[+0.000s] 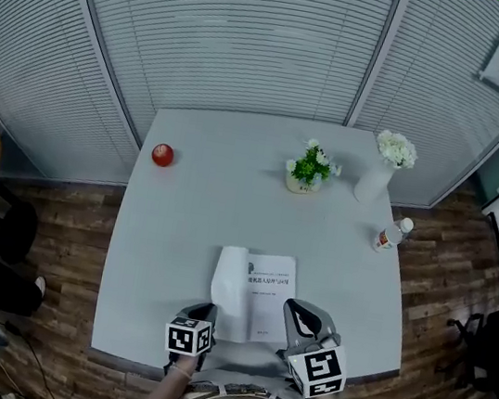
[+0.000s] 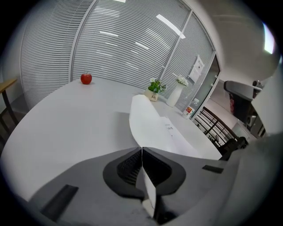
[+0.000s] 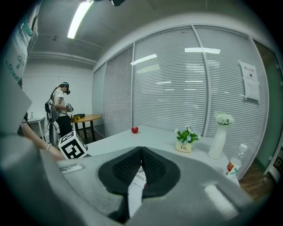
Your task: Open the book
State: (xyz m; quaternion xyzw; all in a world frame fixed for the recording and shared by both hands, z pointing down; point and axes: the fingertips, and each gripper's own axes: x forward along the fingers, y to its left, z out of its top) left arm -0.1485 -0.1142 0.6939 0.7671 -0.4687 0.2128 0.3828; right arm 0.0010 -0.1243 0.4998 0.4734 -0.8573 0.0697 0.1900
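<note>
Four beyond book point(image 1: 266, 305) — apple point(image 1: 163, 155), plant point(image 1: 309, 168), vase point(image 1: 374, 181), bottle point(image 1: 392, 234).

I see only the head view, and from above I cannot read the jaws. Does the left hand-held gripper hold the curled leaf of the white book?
Observer: Yes. In the left gripper view the left hand-held gripper is shut on the curled white top leaf of the thin white paperback book.
Operator: And the right one?
Observer: The right hand-held gripper is shut on the book's near edge; a printed page shows between its jaws.
Operator: Is anybody near?
Observer: The right gripper view shows a person standing beside a round wooden table.
</note>
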